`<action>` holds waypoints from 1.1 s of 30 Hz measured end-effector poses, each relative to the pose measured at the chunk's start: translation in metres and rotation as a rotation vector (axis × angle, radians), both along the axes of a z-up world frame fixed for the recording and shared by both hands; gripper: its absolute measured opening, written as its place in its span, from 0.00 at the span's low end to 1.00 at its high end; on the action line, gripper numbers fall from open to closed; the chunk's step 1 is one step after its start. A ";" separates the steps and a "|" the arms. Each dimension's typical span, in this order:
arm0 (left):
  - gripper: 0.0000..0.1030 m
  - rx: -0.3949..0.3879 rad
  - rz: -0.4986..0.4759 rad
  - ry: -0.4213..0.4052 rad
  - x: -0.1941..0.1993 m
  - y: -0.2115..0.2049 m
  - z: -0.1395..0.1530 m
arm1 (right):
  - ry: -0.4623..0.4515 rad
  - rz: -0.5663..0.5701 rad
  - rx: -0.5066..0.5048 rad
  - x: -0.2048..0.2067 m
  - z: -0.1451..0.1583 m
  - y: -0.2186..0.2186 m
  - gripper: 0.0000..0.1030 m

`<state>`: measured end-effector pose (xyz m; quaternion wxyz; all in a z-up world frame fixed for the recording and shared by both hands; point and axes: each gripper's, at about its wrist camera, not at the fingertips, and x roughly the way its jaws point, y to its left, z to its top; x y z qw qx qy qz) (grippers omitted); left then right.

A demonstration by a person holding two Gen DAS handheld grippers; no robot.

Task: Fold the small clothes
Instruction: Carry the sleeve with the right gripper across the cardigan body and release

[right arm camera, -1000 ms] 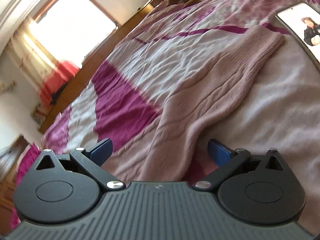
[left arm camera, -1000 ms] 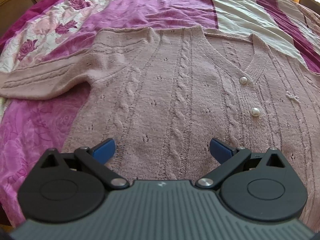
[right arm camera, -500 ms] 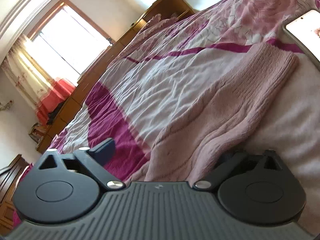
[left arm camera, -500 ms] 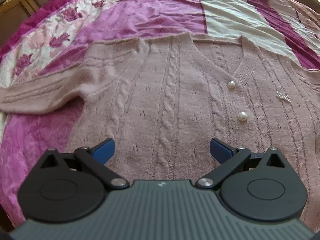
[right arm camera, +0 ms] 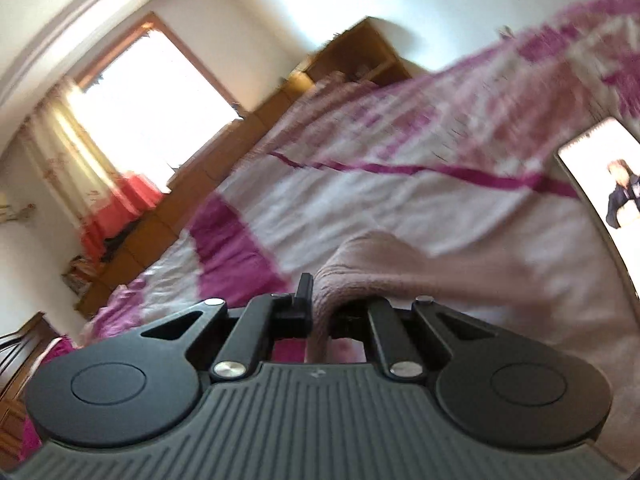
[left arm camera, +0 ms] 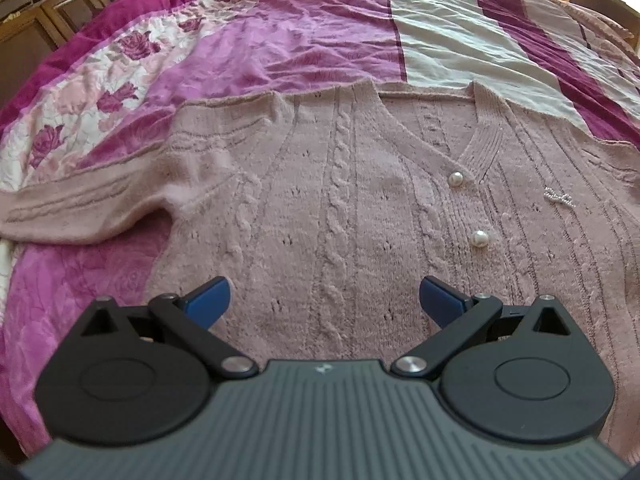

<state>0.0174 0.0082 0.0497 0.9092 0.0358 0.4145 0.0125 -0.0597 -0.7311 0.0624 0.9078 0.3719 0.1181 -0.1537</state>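
Pink cardigan (left arm camera: 340, 208) is lying flat on the magenta bedspread (left arm camera: 304, 36). Left gripper (left arm camera: 324, 300) is hovering wide open over its chest. Right gripper (right arm camera: 320, 312), jaws just closing, is pinching a sleeve (right arm camera: 400, 268) above the bedspread, near a phone (right arm camera: 600, 176).

- Daylight filled both views; the room was bright.
- The window (right arm camera: 160, 108) was blown out to white glare, washing the curtain (right arm camera: 60, 160) beside it.
- The right wrist view was smeared with motion blur, worst across the bedspread (right arm camera: 440, 140).
- The left wrist view was sharp, the cardigan (left arm camera: 340, 200) evenly lit with soft shadows.
- Fisheye bending curved the edges of both.
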 end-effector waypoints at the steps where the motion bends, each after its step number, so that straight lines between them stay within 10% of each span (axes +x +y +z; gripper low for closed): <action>1: 1.00 0.006 -0.001 -0.006 0.001 0.001 0.002 | -0.011 0.015 -0.014 -0.002 0.009 0.007 0.07; 18: 1.00 -0.011 0.000 -0.005 0.017 0.031 0.024 | -0.082 0.199 -0.151 0.013 0.107 0.156 0.07; 33: 1.00 -0.047 0.043 -0.053 0.011 0.083 0.038 | -0.098 0.312 -0.072 0.058 0.110 0.274 0.07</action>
